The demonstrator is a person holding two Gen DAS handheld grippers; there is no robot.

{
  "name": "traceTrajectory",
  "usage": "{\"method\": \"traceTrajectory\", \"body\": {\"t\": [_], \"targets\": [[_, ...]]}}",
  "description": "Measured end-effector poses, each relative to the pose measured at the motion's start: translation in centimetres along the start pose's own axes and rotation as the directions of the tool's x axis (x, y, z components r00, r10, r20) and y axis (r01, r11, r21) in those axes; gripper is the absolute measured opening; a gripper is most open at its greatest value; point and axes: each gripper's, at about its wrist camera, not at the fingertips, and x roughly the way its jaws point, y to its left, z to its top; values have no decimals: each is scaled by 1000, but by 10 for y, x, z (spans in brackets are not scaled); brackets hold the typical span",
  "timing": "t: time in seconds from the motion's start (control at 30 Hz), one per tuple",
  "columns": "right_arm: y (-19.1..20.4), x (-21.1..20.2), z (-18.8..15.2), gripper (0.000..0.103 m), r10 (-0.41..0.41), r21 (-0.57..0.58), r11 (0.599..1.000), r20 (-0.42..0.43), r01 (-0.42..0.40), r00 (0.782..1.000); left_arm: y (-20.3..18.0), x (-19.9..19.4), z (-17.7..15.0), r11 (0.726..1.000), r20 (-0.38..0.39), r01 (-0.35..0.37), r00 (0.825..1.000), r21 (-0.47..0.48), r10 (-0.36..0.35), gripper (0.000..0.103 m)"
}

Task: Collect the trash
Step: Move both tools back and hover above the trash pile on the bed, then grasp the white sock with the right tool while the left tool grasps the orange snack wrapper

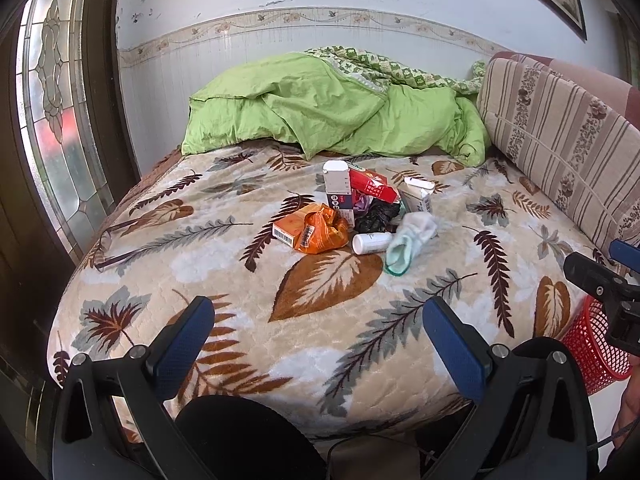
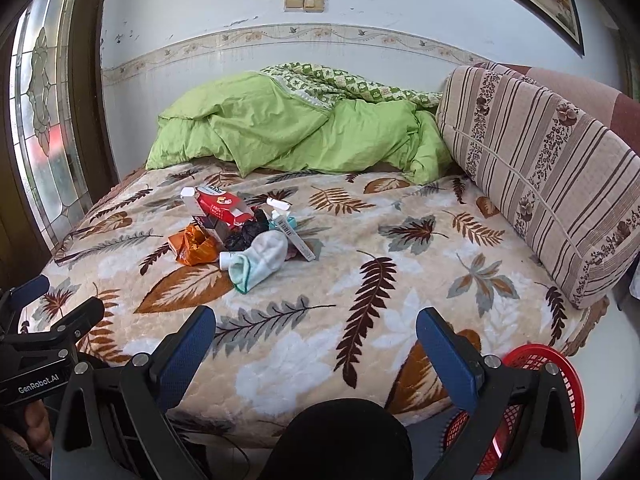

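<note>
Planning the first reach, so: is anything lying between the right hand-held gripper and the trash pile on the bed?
Nothing: in the right wrist view only bare leaf-print bedspread lies between the open right hand-held gripper and the trash pile.

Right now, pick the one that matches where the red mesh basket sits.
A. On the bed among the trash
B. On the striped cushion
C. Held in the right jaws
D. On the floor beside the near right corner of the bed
D: the red mesh basket stands below the bed edge at its near right corner, apart from the trash pile, and both grippers' jaws are open and hold nothing.
</note>
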Motion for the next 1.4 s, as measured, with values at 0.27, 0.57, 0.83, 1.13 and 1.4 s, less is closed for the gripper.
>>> {"method": "traceTrajectory", "body": {"t": [0.27, 0.57, 0.83, 1.13, 1.4], "targets": [[1, 3, 0, 101, 6, 4, 1000, -15, -6, 1000, -1, 1, 0, 1000, -3, 0, 1000, 0, 0, 103], [0, 7, 0, 100, 13, 11, 1000, -27, -13, 1000, -2, 2, -2, 1000, -8, 1, 1000, 0, -1, 103], [-1, 11, -1, 100, 16, 15, 1000, -39, -15, 999, -2, 2, -2, 1000, -9, 1, 1000, 0, -1, 103], [-20, 35, -1, 92, 157, 141, 980, -121, -140, 980, 4, 15, -7, 999, -51, 21, 998, -28, -22, 103], [-31, 101, 9, 78, 371, 326, 901, -241, -285, 897, 34, 56, 13, 989, -147, 63, 986, -135, -83, 86]]}}
